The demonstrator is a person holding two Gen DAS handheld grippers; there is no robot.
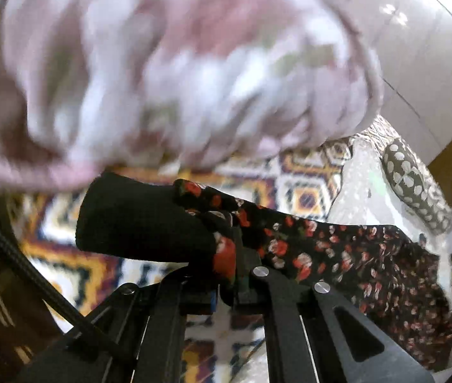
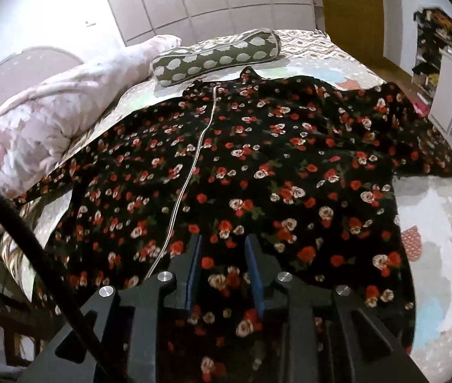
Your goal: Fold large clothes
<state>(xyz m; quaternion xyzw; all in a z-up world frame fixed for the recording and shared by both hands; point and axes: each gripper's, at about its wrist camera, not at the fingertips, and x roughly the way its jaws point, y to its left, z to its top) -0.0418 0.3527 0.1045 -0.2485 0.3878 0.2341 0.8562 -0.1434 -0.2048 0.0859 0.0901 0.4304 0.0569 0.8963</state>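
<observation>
A large black garment with red and white flowers (image 2: 258, 166) lies spread across the bed, a long white zipper line (image 2: 194, 162) running down its middle. My right gripper (image 2: 224, 255) hovers open just above its near part, blue pads apart, nothing between them. My left gripper (image 1: 226, 255) is shut on the garment's sleeve (image 1: 290, 233) near its plain black cuff (image 1: 136, 217), holding it up off the bed at the garment's left side. The sleeve trails right toward the rest of the garment (image 1: 401, 281).
A pink fluffy blanket (image 2: 44, 121) is bunched at the bed's left side and fills the top of the left wrist view (image 1: 162, 63). A dotted bolster pillow (image 2: 216, 54) lies at the head. Shelves (image 2: 449, 63) stand at right. A patterned bedcover (image 1: 305, 191) shows below.
</observation>
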